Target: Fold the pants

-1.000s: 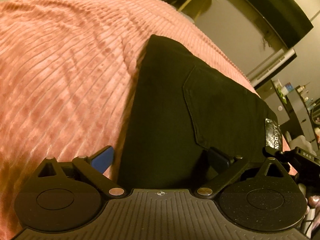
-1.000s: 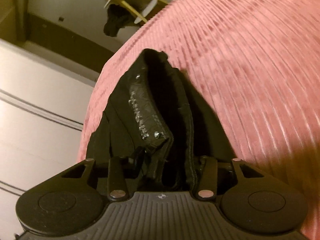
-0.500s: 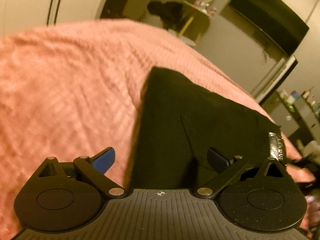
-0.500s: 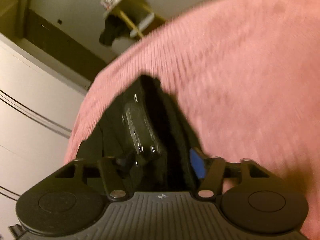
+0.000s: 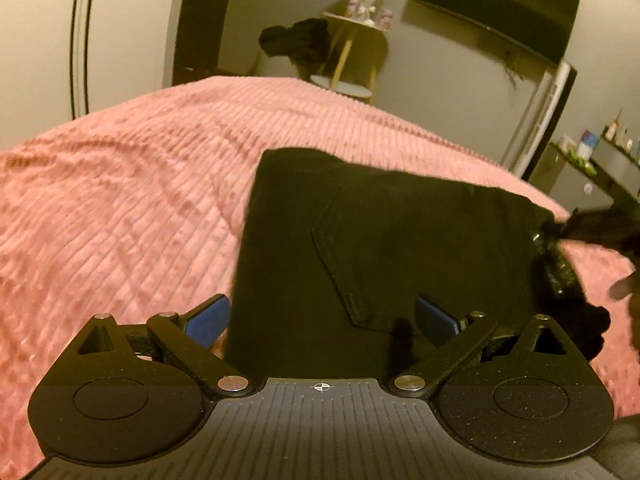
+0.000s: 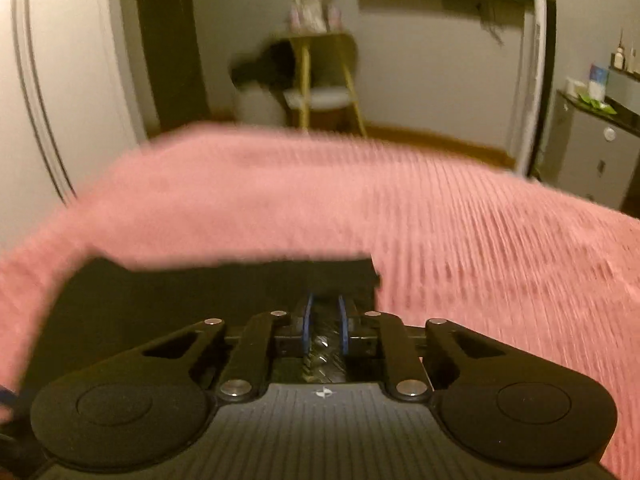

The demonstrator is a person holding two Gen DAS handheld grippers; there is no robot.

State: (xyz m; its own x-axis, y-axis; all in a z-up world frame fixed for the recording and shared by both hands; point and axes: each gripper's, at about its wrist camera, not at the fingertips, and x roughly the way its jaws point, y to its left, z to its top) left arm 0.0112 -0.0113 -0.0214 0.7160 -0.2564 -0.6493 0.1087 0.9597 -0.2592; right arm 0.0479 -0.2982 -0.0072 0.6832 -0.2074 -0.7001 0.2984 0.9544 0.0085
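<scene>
The black pants (image 5: 392,240) lie folded on the pink ribbed bedspread (image 5: 120,208), back pocket up, waistband at the right. My left gripper (image 5: 322,318) is open, its blue pads wide apart just above the pants' near edge, holding nothing. In the right wrist view, which is blurred, the pants (image 6: 200,292) fill the lower left. My right gripper (image 6: 324,322) has its blue pads close together, with a narrow gap over the dark cloth. I cannot tell whether it grips the fabric.
The bedspread (image 6: 460,240) stretches far and right. Beyond the bed stand a yellow-legged side table (image 5: 352,56) with dark clothes on it, a wall TV (image 5: 496,0), a tall wardrobe (image 5: 80,32) at the left and a cabinet (image 6: 592,148) with bottles at the right.
Both grippers have lifted and tilted up, so the room shows more. The right gripper let go of the waistband, swung round, and its pads have closed in. The left stayed open.
</scene>
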